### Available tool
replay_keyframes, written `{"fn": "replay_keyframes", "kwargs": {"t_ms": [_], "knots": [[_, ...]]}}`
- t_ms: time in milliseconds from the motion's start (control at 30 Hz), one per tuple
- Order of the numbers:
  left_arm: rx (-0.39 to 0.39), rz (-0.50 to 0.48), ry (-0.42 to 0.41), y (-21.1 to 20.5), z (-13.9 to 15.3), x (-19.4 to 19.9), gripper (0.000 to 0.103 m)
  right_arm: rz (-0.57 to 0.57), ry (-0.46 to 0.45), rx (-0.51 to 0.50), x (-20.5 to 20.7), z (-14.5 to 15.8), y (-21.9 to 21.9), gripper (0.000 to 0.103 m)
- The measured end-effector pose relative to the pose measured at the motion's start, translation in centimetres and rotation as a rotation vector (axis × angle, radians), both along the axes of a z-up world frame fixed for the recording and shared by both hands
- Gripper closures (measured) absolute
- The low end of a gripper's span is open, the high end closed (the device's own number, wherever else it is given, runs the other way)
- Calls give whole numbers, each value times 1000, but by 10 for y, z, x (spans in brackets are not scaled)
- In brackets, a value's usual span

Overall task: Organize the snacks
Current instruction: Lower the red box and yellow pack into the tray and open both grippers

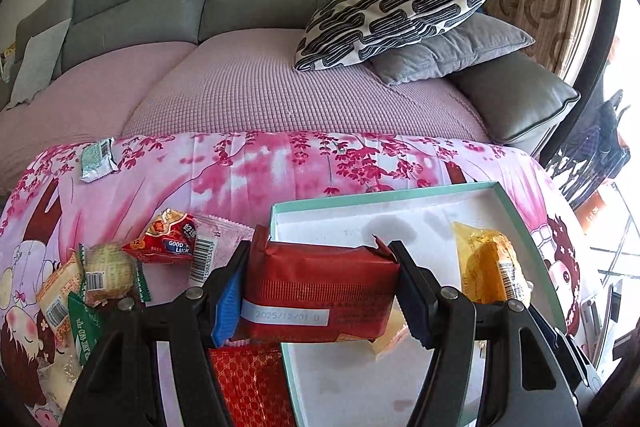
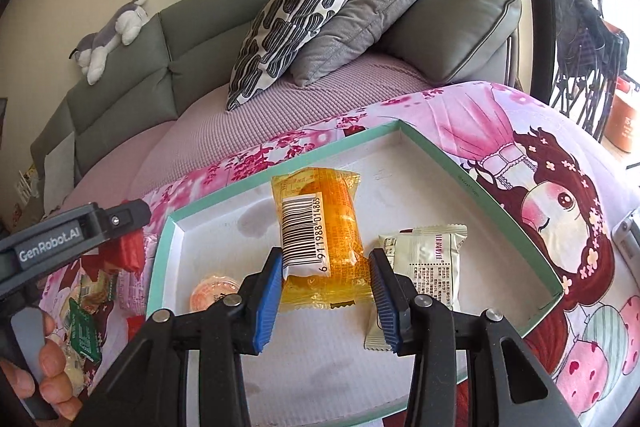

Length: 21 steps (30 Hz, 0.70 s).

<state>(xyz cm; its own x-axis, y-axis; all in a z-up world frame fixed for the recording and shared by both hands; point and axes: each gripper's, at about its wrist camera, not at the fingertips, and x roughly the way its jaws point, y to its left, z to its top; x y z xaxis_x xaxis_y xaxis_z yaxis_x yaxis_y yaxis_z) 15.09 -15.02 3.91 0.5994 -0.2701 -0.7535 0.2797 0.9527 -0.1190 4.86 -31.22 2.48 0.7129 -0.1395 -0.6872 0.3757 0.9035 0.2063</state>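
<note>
My left gripper (image 1: 320, 291) is shut on a red snack pack (image 1: 320, 295) and holds it above the left edge of the teal-rimmed white box (image 1: 384, 193). My right gripper (image 2: 324, 291) is open inside the box (image 2: 440, 151), its pads on either side of the orange snack pack (image 2: 320, 227) without squeezing it. The orange pack also shows in the left wrist view (image 1: 492, 267). A cream snack pack (image 2: 428, 263) and a small orange jelly cup (image 2: 212, 291) lie in the box. The left gripper (image 2: 80, 239) with the red pack (image 2: 130, 251) shows at the left of the right wrist view.
Loose snacks lie on the pink tablecloth left of the box: a red "Good Luck" pack (image 1: 172, 239), a round cookie pack (image 1: 108, 271), green packs (image 1: 84, 327), a silver-green pack (image 1: 98, 159) farther back. A red patterned bag (image 1: 248, 383) lies below. A sofa with pillows (image 1: 396, 15) stands behind.
</note>
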Motion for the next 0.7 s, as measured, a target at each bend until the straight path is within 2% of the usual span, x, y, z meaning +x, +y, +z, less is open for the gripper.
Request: {"fn": "replay_keyframes", "kwargs": {"t_ms": [300,700], "knots": [[40,-13,90,-19,-35,30,35,10,50,-30,16,-19,2,58],[85,-16,111,-34,-51,37,35,20,61,-79,22,-20,6,56]]}}
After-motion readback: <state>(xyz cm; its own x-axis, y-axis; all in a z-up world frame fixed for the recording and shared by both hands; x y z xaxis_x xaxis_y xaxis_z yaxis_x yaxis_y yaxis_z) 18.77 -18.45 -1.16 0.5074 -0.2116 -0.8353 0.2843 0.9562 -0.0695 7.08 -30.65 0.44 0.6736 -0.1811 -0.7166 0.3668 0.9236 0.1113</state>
